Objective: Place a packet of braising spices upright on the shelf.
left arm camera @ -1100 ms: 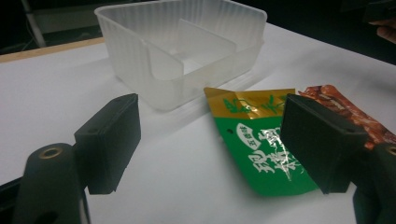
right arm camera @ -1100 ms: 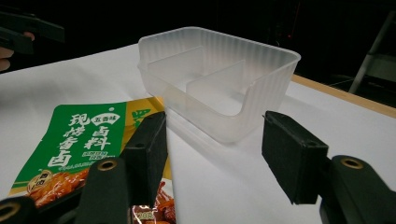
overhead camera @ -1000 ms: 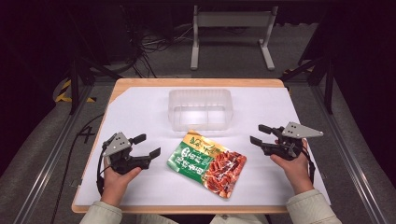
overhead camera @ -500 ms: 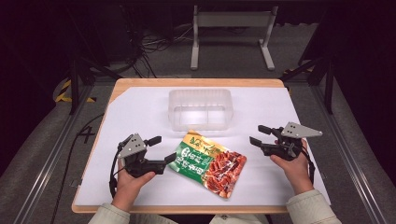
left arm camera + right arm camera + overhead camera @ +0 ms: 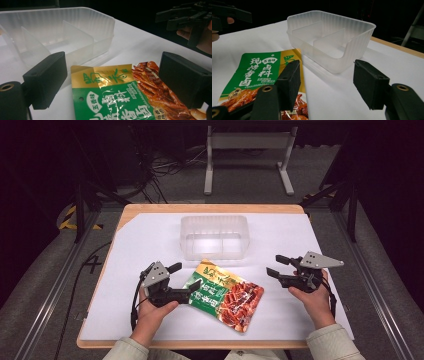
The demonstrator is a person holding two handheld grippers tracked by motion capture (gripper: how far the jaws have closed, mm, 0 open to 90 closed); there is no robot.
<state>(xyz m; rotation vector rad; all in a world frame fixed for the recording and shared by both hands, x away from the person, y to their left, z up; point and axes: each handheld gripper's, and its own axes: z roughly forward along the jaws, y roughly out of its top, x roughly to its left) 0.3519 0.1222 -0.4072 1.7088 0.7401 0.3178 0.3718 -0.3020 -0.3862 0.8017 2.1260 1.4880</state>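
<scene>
Since the earlier frames we see the left gripper has slid across the white table toward the snack packet, and its jaws have just been opening; they now stand spread, with the packet's green and gold end lying between them, the pads not pressing on it. The clear divided tray sits just beyond the packet, its near wall close to the packet's top edge. The packet lies flat in the middle of the table. The right gripper hovers to the packet's right, apart from it, jaws spread and holding nothing.
</scene>
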